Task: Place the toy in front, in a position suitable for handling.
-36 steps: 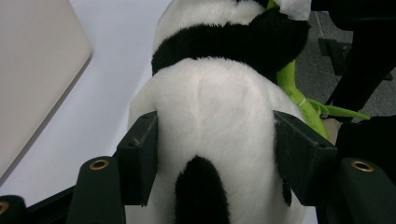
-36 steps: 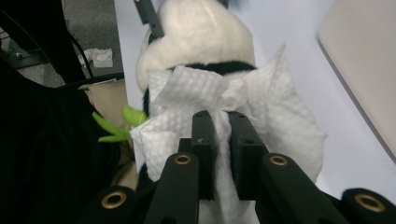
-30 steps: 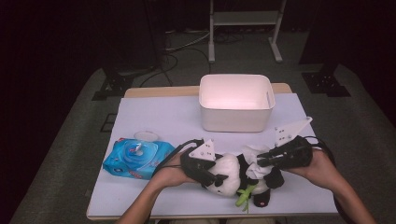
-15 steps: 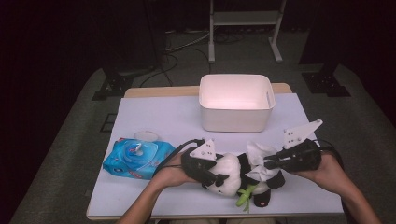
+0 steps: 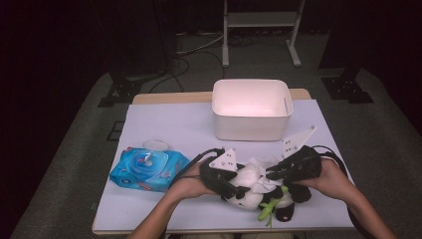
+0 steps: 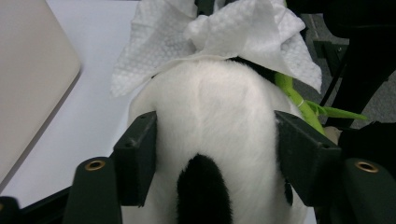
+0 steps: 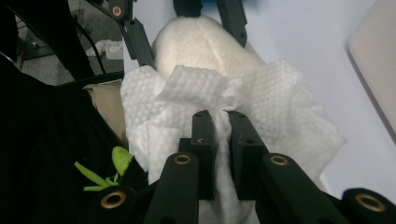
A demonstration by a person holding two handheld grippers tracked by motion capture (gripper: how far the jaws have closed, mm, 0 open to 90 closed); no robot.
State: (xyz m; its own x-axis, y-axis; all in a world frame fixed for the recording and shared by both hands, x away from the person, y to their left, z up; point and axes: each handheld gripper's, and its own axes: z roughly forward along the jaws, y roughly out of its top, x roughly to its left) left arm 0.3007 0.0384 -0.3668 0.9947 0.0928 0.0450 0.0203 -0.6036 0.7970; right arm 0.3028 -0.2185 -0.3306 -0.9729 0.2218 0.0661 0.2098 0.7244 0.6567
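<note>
A black-and-white plush panda toy (image 5: pixel 251 189) lies near the table's front edge, its white body squeezed between the left gripper (image 6: pixel 212 154) jaws, which have just eased wider. The right gripper (image 7: pixel 219 126) view shows its jaws pinched on a white embossed paper wipe (image 7: pixel 261 107) draped over the toy. Behind, the white plastic tub (image 5: pixel 251 107) holds nothing visible.
</note>
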